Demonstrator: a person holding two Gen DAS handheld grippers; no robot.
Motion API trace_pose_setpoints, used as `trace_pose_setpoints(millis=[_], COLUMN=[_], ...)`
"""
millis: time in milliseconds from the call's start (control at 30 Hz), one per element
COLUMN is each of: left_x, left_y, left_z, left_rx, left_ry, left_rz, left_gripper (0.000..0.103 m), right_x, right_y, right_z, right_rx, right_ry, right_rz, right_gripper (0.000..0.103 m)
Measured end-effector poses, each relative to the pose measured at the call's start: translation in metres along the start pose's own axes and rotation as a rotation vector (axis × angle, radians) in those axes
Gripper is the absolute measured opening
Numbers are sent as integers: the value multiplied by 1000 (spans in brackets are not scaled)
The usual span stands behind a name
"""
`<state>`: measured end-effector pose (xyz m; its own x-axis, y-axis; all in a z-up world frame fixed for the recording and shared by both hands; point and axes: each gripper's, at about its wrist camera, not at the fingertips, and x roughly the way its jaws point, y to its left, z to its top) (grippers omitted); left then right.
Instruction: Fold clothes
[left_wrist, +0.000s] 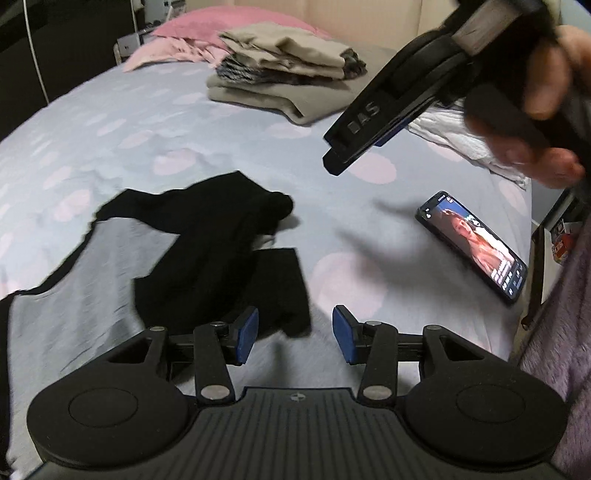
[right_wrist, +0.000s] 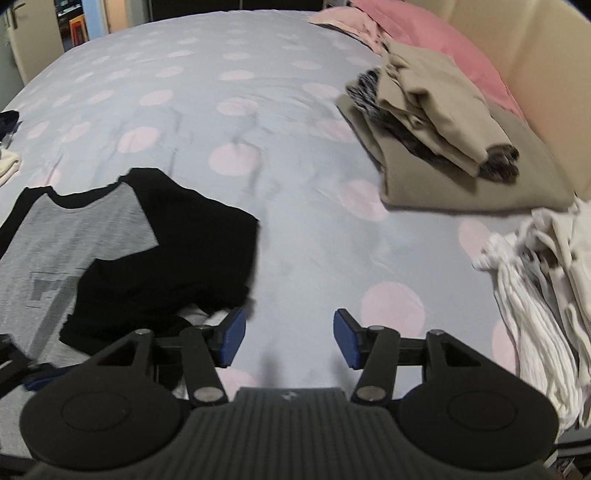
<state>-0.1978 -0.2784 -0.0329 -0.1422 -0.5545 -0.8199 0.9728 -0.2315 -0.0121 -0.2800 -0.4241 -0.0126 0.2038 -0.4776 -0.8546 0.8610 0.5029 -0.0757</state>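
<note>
Far ahead of my left claw (left_wrist: 295, 338) sits a stack of folded beige clothes (left_wrist: 284, 79) with a dark patterned piece sandwiched in it, and beyond that a pink pillow (left_wrist: 207, 31) against the headboard. To the right of this claw a phone (left_wrist: 472, 245) lies face up on the bed (left_wrist: 177, 122), its screen lit. Further right and ahead is a heap of white laundry (left_wrist: 454, 138), partly hidden by my right claw (left_wrist: 334, 160), which hangs in the air above the sheet. From this side I cannot see how its jaws stand.

My right claw's own camera (right_wrist: 290, 338) settles it: the blue pads are well apart with only the dotted sheet between them. The white laundry (right_wrist: 535, 291) lies just to its right, and the beige stack (right_wrist: 443, 147) ahead and to the right.

The grey and black shirt (left_wrist: 74, 280) lies spread on the bed, ahead and left of my left claw. Its grey body runs off toward the left, and a black sleeve is bunched and folded back over it, reaching toward the middle of the bed. The sleeve's near edge lies just in front of my left pad (left_wrist: 248, 334). My left claw is spread wide, gripping nothing. Seen from my right claw, the shirt (right_wrist: 74, 251) lies to the left, neckline pointing away from me.
</note>
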Motion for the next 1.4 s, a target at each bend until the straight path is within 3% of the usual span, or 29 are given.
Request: trace_pose_setpoints(millis=[67,167,233,400,533,700,800,967,1100,1233,1333,1400], left_x=[17,41,43,5,-45,-107,-135,-143,-115,-107,-101,-101], left_y=[-2,4,16,37,63,95,117,148,171,180,186,189], left_z=[5,11,14,25,23,22,10,-34,-76,-85,-90,-86], left_rx=[-20,-75,-142,-256,-318,-394,-437,-527,-601,-615,-624,-616], left_ry=[23,102,96,-9,-115,-247,-280,-193,-4,46,75,33], left_rz=[-11,22,5,-29,33,111,182,283,298,301,302,286], left_gripper=[41,12,6,4,4,4,4,4,5,5,19,39], right_x=[1,1,2,7,8,8,10,12,17,21,24,26], right_y=[-8,-21,-30,-48,-56,-53,-49,-45,-40,-36,-34,-32], right_z=[-2,-3,-4,-6,-6,-5,-5,-4,-2,-2,-1,0], right_rx=[19,58,88,197,272,268,259,250,236,221,215,211], right_ry=[9,15,30,90,103,96,101,105,111,121,127,131], right_rz=[-4,-9,3,76,94,93,91,87,75,54,47,44], right_gripper=[57,57,58,57,57,57,57,57,57,57,57,57])
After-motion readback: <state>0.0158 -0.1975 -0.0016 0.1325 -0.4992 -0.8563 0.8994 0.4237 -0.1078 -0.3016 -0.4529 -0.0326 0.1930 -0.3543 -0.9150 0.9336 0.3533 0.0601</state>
